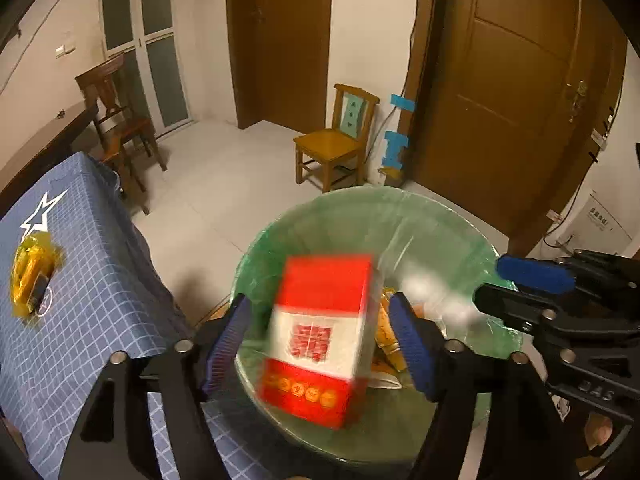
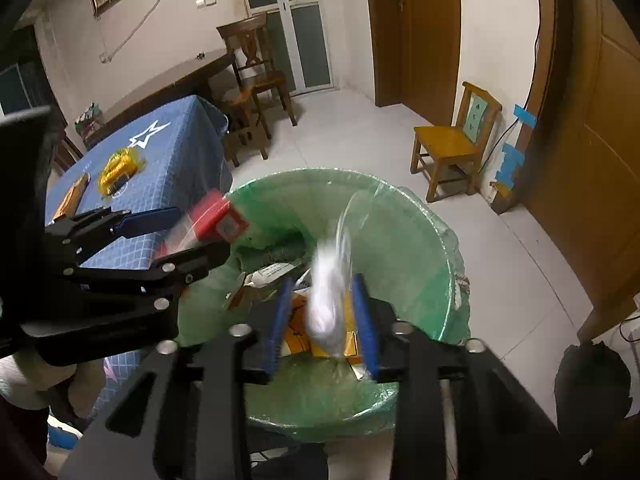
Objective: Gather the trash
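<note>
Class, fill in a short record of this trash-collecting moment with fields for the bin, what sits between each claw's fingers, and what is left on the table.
bin: green-lined trash bin, already holding wrappers
left claw: open, a blurred red and white box between its fingers, over the bin
right claw: open, a blurred white plastic bag between its fingers, over the bin
table: blue checked tablecloth with a yellow wrapper and an orange packet on it

blurred red-and-white cardboard box [image 1: 320, 340] tilted in mid-air above the round bin lined with a green plastic bag [image 1: 280, 236]; blurred clear plastic bag with white contents [image 2: 330, 300] likewise over the bin; crumpled yellow foil wrapper [image 1: 30, 276] lying on the blue checked tablecloth.
</note>
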Tool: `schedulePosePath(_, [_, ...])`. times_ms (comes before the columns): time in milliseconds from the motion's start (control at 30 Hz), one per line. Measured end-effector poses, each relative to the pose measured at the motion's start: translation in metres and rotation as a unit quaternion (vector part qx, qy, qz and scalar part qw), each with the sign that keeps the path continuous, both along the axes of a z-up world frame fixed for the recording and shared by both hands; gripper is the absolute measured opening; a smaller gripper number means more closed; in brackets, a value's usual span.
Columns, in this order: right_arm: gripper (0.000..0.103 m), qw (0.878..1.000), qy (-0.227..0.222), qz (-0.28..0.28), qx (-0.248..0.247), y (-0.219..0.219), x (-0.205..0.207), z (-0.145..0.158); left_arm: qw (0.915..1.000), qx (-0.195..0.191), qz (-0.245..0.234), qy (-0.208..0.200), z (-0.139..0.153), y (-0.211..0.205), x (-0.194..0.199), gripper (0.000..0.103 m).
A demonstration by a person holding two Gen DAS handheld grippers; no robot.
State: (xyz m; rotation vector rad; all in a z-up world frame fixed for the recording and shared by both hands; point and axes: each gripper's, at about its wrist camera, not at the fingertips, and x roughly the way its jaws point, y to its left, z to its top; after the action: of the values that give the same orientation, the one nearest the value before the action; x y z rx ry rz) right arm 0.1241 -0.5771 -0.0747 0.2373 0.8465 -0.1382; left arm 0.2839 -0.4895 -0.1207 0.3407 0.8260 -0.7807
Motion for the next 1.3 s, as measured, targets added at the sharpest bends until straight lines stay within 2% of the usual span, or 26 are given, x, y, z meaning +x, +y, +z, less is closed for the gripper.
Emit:
schedulePosePath(200, [0.039,1.000,-0.024,-0.002,-0.010,0.002,-0.015,0.016,1.0000,-0.003,0.001,-0.005,0.005,0.011,-0.001,0.076])
schedulePosePath(367, [0.055,0.995,-0.092,-0.003,-0.041,0.024,-0.063,0.048,0.9983,-0.033,0.019,-0.044,0.036,0.042,-0.026,0.079])
schedulePosePath(433, [0.066,0.990,-0.127,-0.006,-0.053,0.035,-0.091,0.060,0.9951,-0.058,0.028,-0.075,0.054,0.066,-0.044,0.088])
schedulePosePath(500, [0.072,0.985,-0.157,-0.014,-0.063,0.048,-0.119,0.067,0.9893,-0.080,0.043,-0.114,0.071,0.091,-0.067,0.097])
schedulePosePath(567, [0.076,0.981,-0.179,-0.018,-0.069,0.060,-0.146,0.069,0.9807,-0.109,0.060,-0.151,0.084,0.122,-0.097,0.098])
schedulePosePath(633, [0.079,0.979,-0.189,-0.020,-0.074,0.068,-0.164,0.069,0.9740,-0.130,0.070,-0.172,0.090,0.147,-0.121,0.098])
schedulePosePath(800, [0.082,0.976,-0.201,-0.038,-0.076,0.077,-0.195,0.068,0.9741,-0.123,0.083,-0.170,0.091,0.177,-0.165,0.098])
schedulePosePath(900, [0.084,0.974,-0.210,-0.051,-0.063,0.079,-0.210,0.062,0.9745,-0.133,0.083,-0.161,0.092,0.189,-0.183,0.098])
schedulePosePath(1100, [0.085,0.974,-0.209,-0.062,-0.068,0.083,-0.218,0.051,0.9737,-0.126,0.068,-0.177,0.090,0.193,-0.220,0.098])
schedulePosePath(1300, [0.085,0.973,-0.211,-0.070,-0.067,0.083,-0.220,0.050,0.9755,-0.120,0.054,-0.176,0.083,0.180,-0.231,0.098])
